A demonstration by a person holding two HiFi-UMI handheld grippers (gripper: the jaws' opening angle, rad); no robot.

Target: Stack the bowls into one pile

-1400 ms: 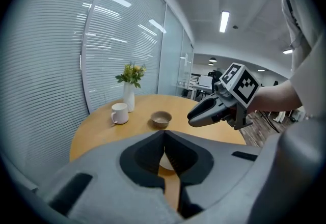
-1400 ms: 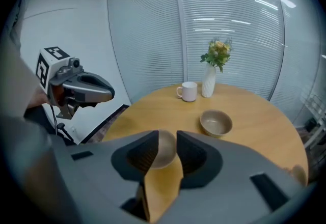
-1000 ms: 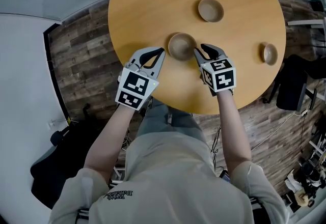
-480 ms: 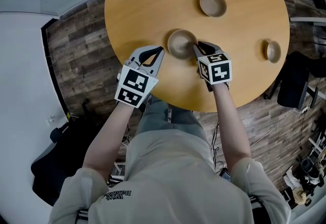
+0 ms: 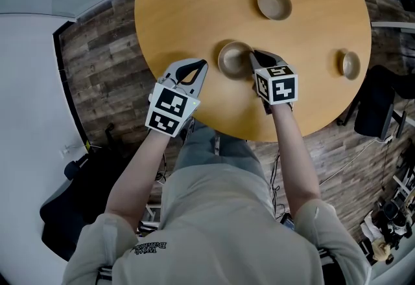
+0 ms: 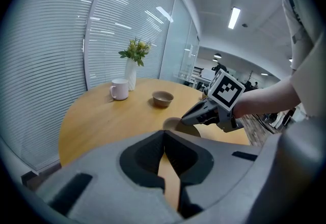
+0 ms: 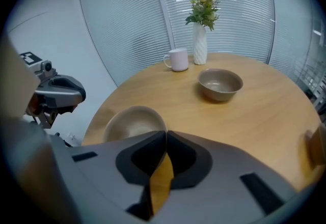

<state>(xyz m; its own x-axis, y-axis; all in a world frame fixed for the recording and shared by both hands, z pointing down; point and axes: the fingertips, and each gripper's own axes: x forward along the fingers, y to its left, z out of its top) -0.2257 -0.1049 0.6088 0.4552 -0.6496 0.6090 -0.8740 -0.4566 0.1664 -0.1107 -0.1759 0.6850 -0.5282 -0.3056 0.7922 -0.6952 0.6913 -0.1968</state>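
Left gripper [image 5: 202,63] and right gripper [image 5: 254,55] slant down over the desk [image 5: 188,11], jaws pressed together, empty. A bowl [image 5: 233,60] sits between them, just beside the right jaws' tips.

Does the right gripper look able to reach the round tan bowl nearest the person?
Probably yes: the right gripper is beside the round tan bowl, nothing between, but its closed jaws must open first.

Table [image 5: 194,5] smooth pale wood, low sheen; bowls [image 5: 274,4] matt beige, stoneware look; mug [image 7: 177,59] glossy white; floor [image 5: 104,63] rough dark planks
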